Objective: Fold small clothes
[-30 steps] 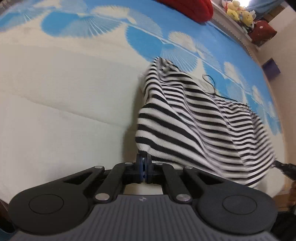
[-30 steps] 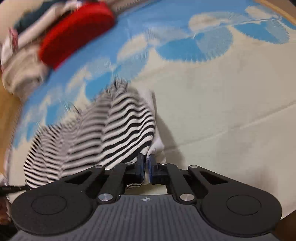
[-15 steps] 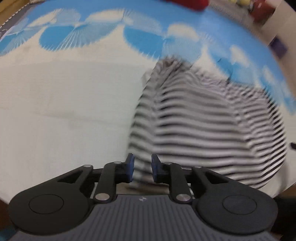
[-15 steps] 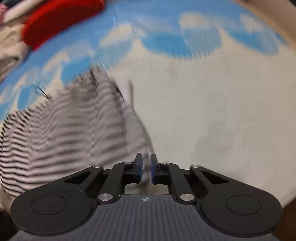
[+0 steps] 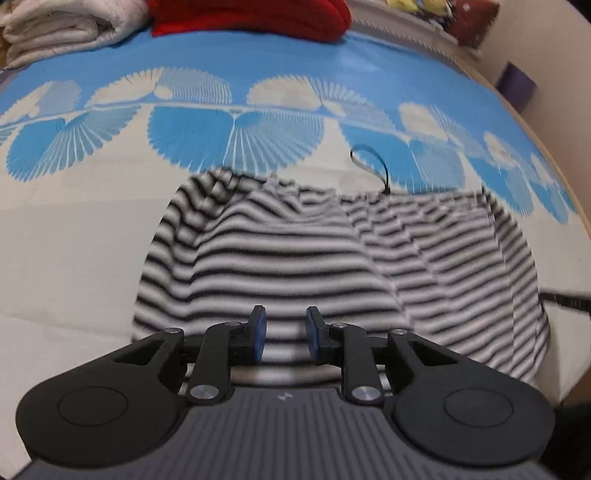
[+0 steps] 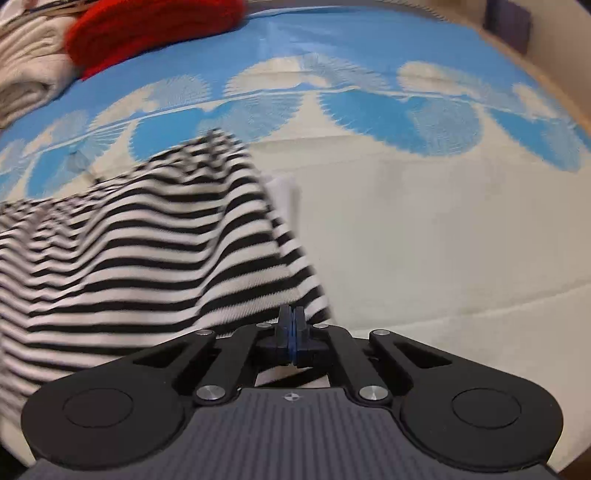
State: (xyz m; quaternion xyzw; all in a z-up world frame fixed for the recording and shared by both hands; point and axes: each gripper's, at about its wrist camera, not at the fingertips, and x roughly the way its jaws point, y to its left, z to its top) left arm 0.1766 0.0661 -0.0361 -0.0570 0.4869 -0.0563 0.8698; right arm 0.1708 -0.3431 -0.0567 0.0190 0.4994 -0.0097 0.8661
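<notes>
Your left gripper (image 5: 283,334) has just been opening, jaws apart over the striped top (image 5: 332,266) with nothing pinched. The right gripper (image 6: 291,332) is shut tight at the garment's edge on the bed cover (image 6: 443,240) — whether it caught cloth, can't tell. Pull now and one-sided tension could skew it. The red cushion (image 5: 251,16) and folded blanket (image 5: 66,26) sit well clear.

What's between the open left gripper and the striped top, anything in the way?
Nothing visible. The left gripper hangs right over the near edge of the striped top, its jaws having just opened, striped cloth showing in the gap and no other object between. The red garment lies far off.
</notes>
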